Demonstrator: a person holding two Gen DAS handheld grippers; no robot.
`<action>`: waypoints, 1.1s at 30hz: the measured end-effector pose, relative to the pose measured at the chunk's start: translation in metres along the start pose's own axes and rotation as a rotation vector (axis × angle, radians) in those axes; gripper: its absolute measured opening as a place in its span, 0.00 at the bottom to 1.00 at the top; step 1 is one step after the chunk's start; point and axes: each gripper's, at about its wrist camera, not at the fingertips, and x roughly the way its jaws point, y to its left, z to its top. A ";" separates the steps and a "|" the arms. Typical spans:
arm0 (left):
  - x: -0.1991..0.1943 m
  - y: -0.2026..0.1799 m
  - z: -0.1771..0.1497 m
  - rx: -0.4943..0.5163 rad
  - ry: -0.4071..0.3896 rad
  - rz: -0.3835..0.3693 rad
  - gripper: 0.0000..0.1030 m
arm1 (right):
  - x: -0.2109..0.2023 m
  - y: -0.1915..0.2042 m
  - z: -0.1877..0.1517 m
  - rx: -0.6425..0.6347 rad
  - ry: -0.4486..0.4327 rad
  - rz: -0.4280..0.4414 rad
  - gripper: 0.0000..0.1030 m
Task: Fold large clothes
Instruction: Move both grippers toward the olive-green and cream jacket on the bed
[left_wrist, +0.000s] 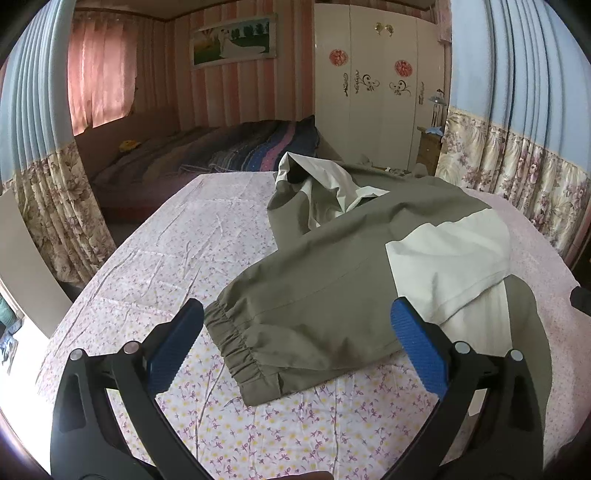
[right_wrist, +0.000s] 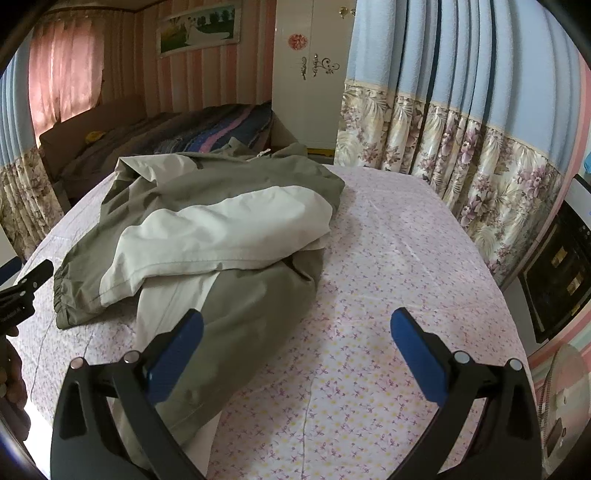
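Note:
An olive and cream jacket (left_wrist: 332, 266) lies partly folded on a table with a floral cloth (left_wrist: 177, 236). One sleeve is laid across the body, its gathered cuff (left_wrist: 236, 343) pointing at me. My left gripper (left_wrist: 295, 332) is open and empty, hovering just above that cuff. In the right wrist view the jacket (right_wrist: 207, 229) lies left of centre and the hem reaches under my left finger (right_wrist: 173, 358). My right gripper (right_wrist: 295, 343) is open and empty, above the jacket's near right edge and bare cloth (right_wrist: 388, 258). The left gripper's tip (right_wrist: 29, 284) shows at the left edge.
A bed with a dark striped quilt (left_wrist: 221, 151) stands behind the table. A white wardrobe (left_wrist: 380, 85) is at the back right. Floral curtains (right_wrist: 461, 155) hang close to the table's right side. A dark cabinet (right_wrist: 557, 273) and a fan (right_wrist: 561, 391) stand at far right.

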 end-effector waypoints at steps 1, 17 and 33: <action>0.000 0.000 0.000 0.000 0.001 -0.002 0.97 | 0.000 0.000 0.000 0.000 0.002 0.000 0.98; 0.001 -0.002 0.001 -0.001 -0.001 0.004 0.97 | -0.001 -0.005 0.001 -0.001 -0.006 -0.004 0.98; 0.000 -0.002 -0.001 0.003 0.001 -0.001 0.97 | -0.001 -0.008 0.002 0.001 -0.004 -0.001 0.98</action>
